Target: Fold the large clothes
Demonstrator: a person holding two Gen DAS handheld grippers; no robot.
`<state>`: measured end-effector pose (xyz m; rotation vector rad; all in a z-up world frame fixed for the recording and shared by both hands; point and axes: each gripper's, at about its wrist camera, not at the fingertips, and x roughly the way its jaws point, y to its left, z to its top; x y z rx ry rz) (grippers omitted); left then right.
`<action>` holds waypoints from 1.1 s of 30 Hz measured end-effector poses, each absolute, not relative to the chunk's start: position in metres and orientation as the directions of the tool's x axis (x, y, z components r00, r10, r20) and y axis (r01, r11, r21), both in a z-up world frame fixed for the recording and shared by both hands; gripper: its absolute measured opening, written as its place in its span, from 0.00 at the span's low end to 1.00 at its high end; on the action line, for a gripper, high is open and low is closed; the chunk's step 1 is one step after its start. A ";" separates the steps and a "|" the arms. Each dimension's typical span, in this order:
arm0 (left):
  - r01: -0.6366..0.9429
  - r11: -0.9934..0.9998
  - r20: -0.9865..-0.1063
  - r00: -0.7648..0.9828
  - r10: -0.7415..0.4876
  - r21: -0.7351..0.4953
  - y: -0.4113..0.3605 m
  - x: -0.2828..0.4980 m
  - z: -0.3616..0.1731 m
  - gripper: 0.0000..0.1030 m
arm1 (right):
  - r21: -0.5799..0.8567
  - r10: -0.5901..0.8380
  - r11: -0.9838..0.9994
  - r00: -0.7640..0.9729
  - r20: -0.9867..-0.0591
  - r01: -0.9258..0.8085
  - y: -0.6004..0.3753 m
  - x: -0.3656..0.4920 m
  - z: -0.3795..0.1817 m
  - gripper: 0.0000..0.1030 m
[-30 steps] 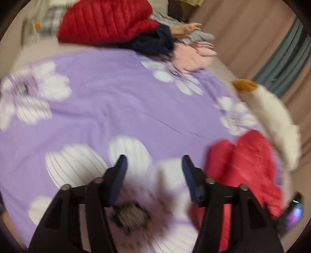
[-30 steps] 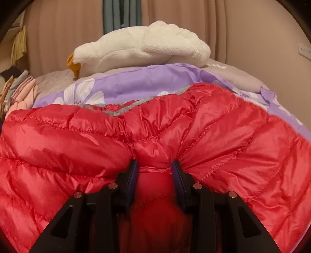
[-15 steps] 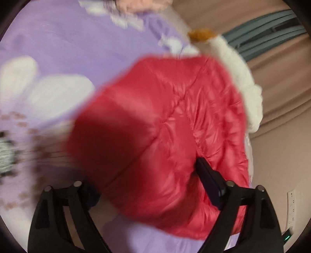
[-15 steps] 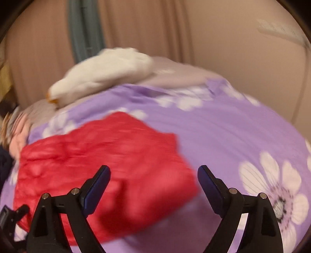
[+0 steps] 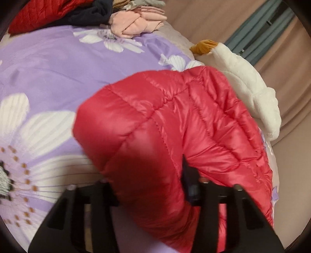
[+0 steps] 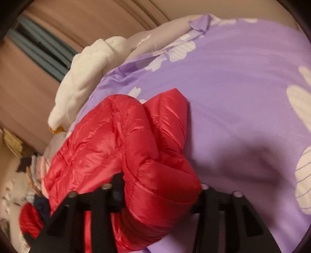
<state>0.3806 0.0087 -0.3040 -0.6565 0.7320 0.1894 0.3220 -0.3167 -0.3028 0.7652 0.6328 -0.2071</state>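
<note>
A red quilted puffer jacket (image 5: 194, 116) lies bunched in a folded bundle on the purple flowered bedspread (image 5: 58, 64). My left gripper (image 5: 149, 181) is closing on the jacket's near edge; padding bulges up between the jaws, and the left finger is buried under the fabric. In the right wrist view the same jacket (image 6: 116, 136) fills the lower left. My right gripper (image 6: 159, 186) is also closing, its fingers pressing into a thick fold of the jacket from both sides.
A white plush goose (image 5: 243, 81) lies just behind the jacket along the bed's far edge, by the curtains. A pile of clothes (image 5: 136, 25) with a dark red jacket (image 5: 38, 15) sits at the far end. Bare bedspread (image 6: 243, 87) spreads to the right.
The left gripper swung from bare bedspread onto the jacket. Both grippers stood wide open half a second ago and have now narrowed onto the jacket. The right wrist view has rolled.
</note>
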 end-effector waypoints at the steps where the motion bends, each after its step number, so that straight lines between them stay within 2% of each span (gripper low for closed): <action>1: -0.374 0.792 -0.673 0.737 -0.062 -0.482 0.011 0.376 -0.300 0.32 | 0.584 0.060 0.716 0.799 -0.598 0.383 -0.322 0.315 -0.300 0.31; 4: -0.351 0.766 -0.667 0.734 -0.132 -0.538 0.028 0.348 -0.288 0.29 | 0.624 0.115 0.712 0.822 -0.558 0.324 -0.329 0.273 -0.288 0.30; 8: -0.290 0.750 -0.645 0.729 -0.229 -0.594 0.037 0.289 -0.279 0.30 | 0.590 0.077 0.742 0.834 -0.547 0.319 -0.335 0.217 -0.286 0.30; 11: -0.295 0.731 -0.674 0.677 -0.295 -0.616 0.035 0.267 -0.299 0.54 | 0.567 0.029 0.720 0.799 -0.601 0.400 -0.348 0.199 -0.308 0.34; 12: -0.335 0.703 -0.695 0.648 -0.312 -0.627 0.038 0.266 -0.310 0.70 | 0.576 0.033 0.700 0.787 -0.616 0.422 -0.353 0.201 -0.315 0.40; 13: -0.343 0.670 -0.689 0.633 -0.353 -0.659 0.040 0.267 -0.319 0.74 | 0.584 0.043 0.687 0.777 -0.628 0.434 -0.356 0.203 -0.319 0.46; 14: -0.319 0.644 -0.655 0.650 -0.385 -0.695 0.043 0.269 -0.323 0.75 | 0.574 0.034 0.693 0.776 -0.630 0.436 -0.356 0.203 -0.322 0.48; 16: -0.268 0.650 -0.621 0.673 -0.402 -0.711 0.043 0.276 -0.322 0.78 | 0.480 -0.046 0.749 0.759 -0.649 0.457 -0.351 0.206 -0.317 0.60; 18: -0.197 0.628 -0.579 0.652 -0.490 -0.753 0.037 0.296 -0.324 0.84 | 0.391 -0.103 0.797 0.740 -0.665 0.461 -0.343 0.213 -0.312 0.60; 20: -0.146 0.560 -0.524 0.600 -0.605 -0.815 0.029 0.321 -0.332 0.80 | 0.388 -0.107 0.794 0.736 -0.669 0.468 -0.346 0.218 -0.312 0.60; 22: -0.192 0.527 -0.522 0.607 -0.599 -0.828 0.027 0.334 -0.338 0.61 | 0.426 -0.069 0.777 0.735 -0.674 0.463 -0.354 0.230 -0.319 0.60; 24: -0.204 0.579 -0.560 0.627 -0.542 -0.789 0.022 0.339 -0.331 0.49 | 0.467 -0.016 0.773 0.748 -0.663 0.430 -0.361 0.232 -0.325 0.60; 26: -0.169 0.714 -0.611 0.670 -0.422 -0.679 0.008 0.334 -0.306 0.39 | 0.433 -0.011 0.801 0.732 -0.681 0.414 -0.362 0.239 -0.323 0.60; 28: -0.117 0.870 -0.624 0.742 -0.245 -0.479 -0.021 0.323 -0.271 0.33 | 0.373 -0.044 0.829 0.713 -0.700 0.417 -0.351 0.246 -0.319 0.59; 30: -0.099 0.936 -0.588 0.799 -0.127 -0.337 -0.048 0.312 -0.246 0.31 | 0.315 -0.078 0.851 0.695 -0.715 0.420 -0.340 0.256 -0.319 0.57; 33: -0.040 0.968 -0.487 0.869 -0.088 -0.246 -0.080 0.295 -0.213 0.31 | 0.263 -0.136 0.851 0.675 -0.725 0.455 -0.330 0.259 -0.322 0.57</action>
